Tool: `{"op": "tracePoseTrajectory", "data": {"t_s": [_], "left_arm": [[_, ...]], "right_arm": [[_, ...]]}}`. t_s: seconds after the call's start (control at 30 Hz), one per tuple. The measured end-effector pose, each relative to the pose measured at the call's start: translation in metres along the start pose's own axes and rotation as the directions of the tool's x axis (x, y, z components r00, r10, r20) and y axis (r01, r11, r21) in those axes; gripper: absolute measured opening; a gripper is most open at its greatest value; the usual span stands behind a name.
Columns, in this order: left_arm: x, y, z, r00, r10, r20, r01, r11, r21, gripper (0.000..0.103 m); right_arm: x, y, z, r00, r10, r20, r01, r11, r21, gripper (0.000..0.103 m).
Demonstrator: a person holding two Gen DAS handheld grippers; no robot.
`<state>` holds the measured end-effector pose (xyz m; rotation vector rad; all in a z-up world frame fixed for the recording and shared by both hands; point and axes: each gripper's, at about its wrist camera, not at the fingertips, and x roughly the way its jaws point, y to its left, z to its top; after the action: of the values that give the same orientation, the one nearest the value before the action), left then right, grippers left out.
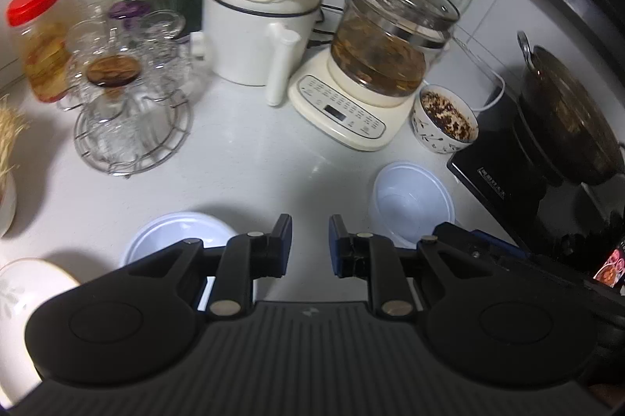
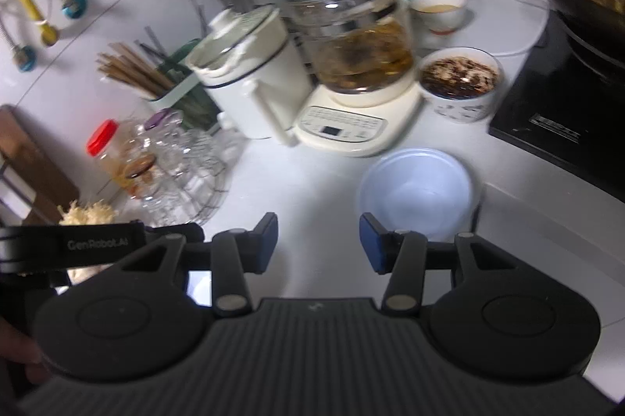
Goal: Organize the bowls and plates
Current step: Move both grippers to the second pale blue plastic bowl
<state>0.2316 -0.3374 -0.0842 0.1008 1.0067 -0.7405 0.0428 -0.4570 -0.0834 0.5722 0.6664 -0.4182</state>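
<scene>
- Our left gripper (image 1: 310, 246) has its tongs a little way apart, with nothing between them. We see only bare counter in the gap.
- Our right gripper (image 2: 318, 244) has its tongs wider apart, and they are empty too. We think both are kept apart so they can slip over a rim.
- The pale blue bowl (image 2: 420, 191) sits on the white counter (image 2: 304, 189), just past the right finger of our right gripper. It is empty and stands upright, so its rim is easy to pinch.
- From the left camera we see the same bowl on the right, and a pale blue plate (image 1: 179, 234) on the left, partly hidden under our left gripper.
- A cream plate (image 1: 23, 293) with a gold edge lies at the far left, near the pale blue plate.
- We guess each gripper is lined up with its own dish: left for the plate, right for the bowl.
- The flowered bowl (image 2: 461, 84) is full of food, so it likely stays where it is.
- The glass kettle (image 2: 351, 41) and white pot (image 2: 246, 72) stand close behind, so we should not push the dishes back.
</scene>
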Motion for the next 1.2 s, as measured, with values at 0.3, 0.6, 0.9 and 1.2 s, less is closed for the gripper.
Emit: {"op": "tracePoseTrajectory", "data": {"t_s": [0.3,0.6,0.9,1.2], "left_arm": [[0.050,-0.031,0.017,0.999,-0.012,-0.036,0.014,0.999,0.042,0.022],[0.101,-0.049,0.024,0.995,-0.033,-0.095,0.038,0.998,0.048,0.043],[0.153,-0.061,0.032,0.983,-0.070,-0.169,0.075,0.997,0.024,0.043],[0.188,-0.072,0.028,0.971,-0.085,-0.224,0.091,0.996,0.014,0.034]], "right_arm": [[0.013,-0.045,0.014,0.998,-0.060,-0.004,0.060,0.997,0.049,0.050],[0.043,-0.079,0.029,0.995,-0.085,-0.043,0.089,0.990,0.105,0.050],[0.086,-0.113,0.027,0.986,-0.099,-0.134,0.119,0.981,0.155,0.050],[0.118,-0.139,0.028,0.978,-0.107,-0.178,0.138,0.976,0.170,0.049]]}}
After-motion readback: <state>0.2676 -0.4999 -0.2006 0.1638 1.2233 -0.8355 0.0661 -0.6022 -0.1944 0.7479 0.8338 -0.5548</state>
